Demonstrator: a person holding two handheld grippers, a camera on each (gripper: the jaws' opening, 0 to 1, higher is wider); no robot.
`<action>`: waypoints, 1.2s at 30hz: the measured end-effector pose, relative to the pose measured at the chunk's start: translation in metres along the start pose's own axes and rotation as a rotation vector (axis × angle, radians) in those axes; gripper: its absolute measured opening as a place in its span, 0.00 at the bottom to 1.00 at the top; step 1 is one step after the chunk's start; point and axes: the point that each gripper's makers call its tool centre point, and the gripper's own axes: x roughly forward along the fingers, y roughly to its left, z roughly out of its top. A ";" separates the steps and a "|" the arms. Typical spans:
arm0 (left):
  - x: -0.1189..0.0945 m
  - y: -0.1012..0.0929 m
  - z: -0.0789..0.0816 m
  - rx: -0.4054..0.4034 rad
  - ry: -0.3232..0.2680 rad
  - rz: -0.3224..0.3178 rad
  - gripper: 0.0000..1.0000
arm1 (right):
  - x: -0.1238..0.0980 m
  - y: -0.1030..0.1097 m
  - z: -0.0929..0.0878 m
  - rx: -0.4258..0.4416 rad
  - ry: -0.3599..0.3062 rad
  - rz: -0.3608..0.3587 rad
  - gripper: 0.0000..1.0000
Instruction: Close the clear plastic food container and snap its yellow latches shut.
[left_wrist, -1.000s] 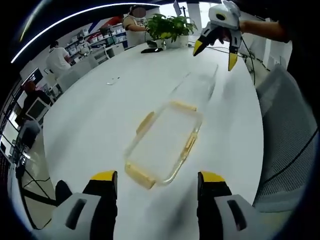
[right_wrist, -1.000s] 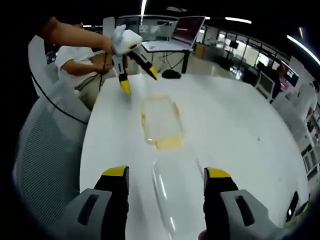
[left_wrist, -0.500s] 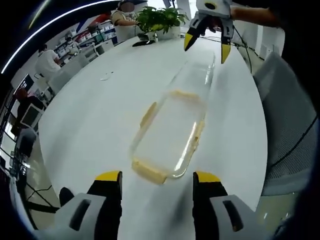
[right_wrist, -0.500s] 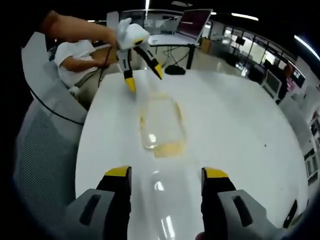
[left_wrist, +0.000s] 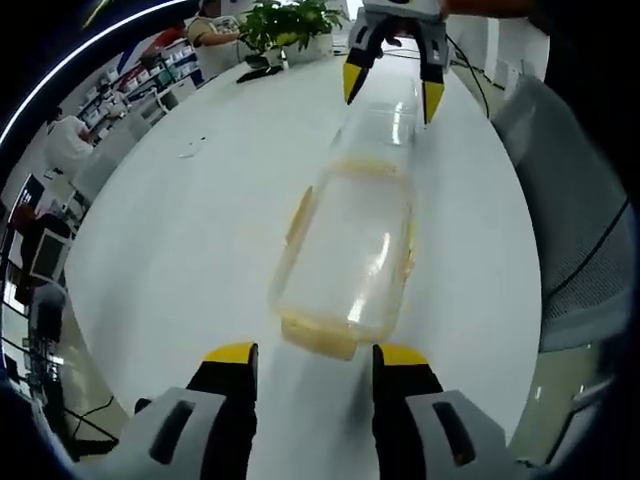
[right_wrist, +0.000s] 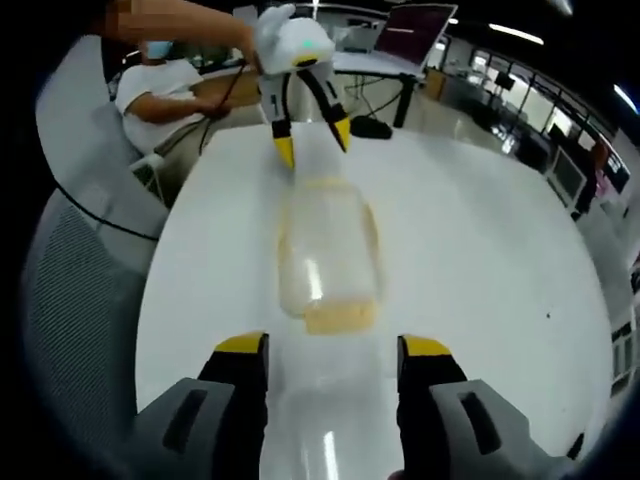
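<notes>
The clear plastic food container (left_wrist: 348, 250) with yellow latches (left_wrist: 318, 337) lies flat on the white table (left_wrist: 190, 230), lengthwise between both tools. The left gripper (left_wrist: 311, 360) stands just before its near end, jaws apart; the right gripper (right_wrist: 333, 352) faces the far end, jaws spread, empty.

big white table (left_wrist: 180, 250) with the clear container (left_wrist: 350, 250) lying on it, potted plant (left_wrist: 285, 25) way behind that

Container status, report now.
Left tool open, facing lid on white table. Right tool open, straddling clear base. Lid not on base, yellow latches unsnapped. Nothing between them.
</notes>
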 end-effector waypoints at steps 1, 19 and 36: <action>0.001 0.000 -0.001 0.005 0.005 -0.005 0.39 | 0.002 -0.001 -0.001 -0.002 0.009 0.002 0.48; 0.019 0.001 -0.002 0.120 0.050 -0.077 0.34 | 0.039 -0.007 -0.009 -0.030 0.116 0.048 0.41; 0.029 -0.004 -0.003 0.181 0.084 -0.166 0.34 | 0.061 -0.007 -0.018 -0.022 0.202 0.089 0.39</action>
